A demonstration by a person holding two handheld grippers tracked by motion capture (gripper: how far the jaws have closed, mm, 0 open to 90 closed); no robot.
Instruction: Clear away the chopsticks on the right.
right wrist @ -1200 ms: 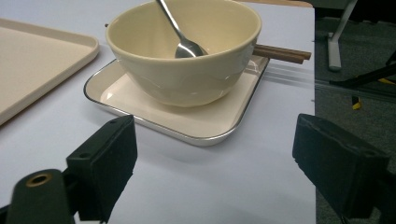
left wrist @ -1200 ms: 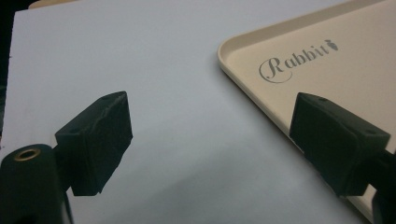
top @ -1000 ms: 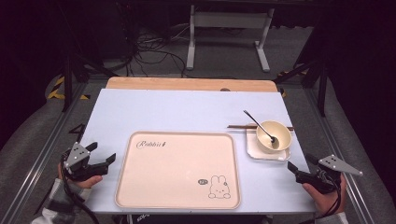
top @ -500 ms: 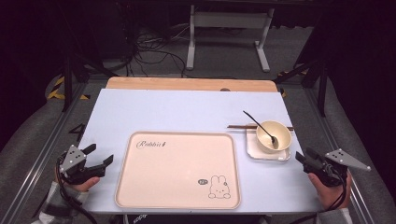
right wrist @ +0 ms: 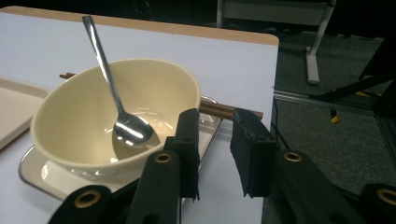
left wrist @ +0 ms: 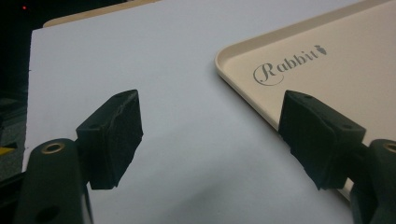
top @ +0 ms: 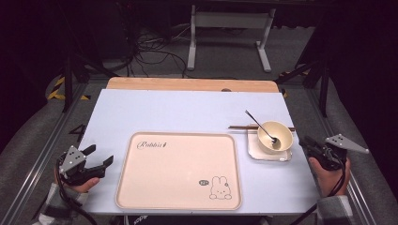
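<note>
On the pale surface point(top: 187, 112) a large beige tray point(top: 178, 171) lies bare at the near centre, with a small square plate point(top: 256, 151) just off its right edge carrying a cream bowl point(top: 275, 136); a spoon point(top: 261, 126) leans inside the bowl, and chopsticks point(top: 239, 127) lie across the plate's far side. Compared with a second ago, the right gripper point(top: 309, 142) has drawn in from the surface's right edge toward the plate, and its jaws have just been closing; they now stand narrowly parted with nothing between them, just short of the plate's rim in the right gripper view. This reads as an approach to grasp the plate or bowl, grip not yet made. The left gripper point(top: 99, 155) rests beside the tray's left edge, jaws spread wide and empty.
</note>
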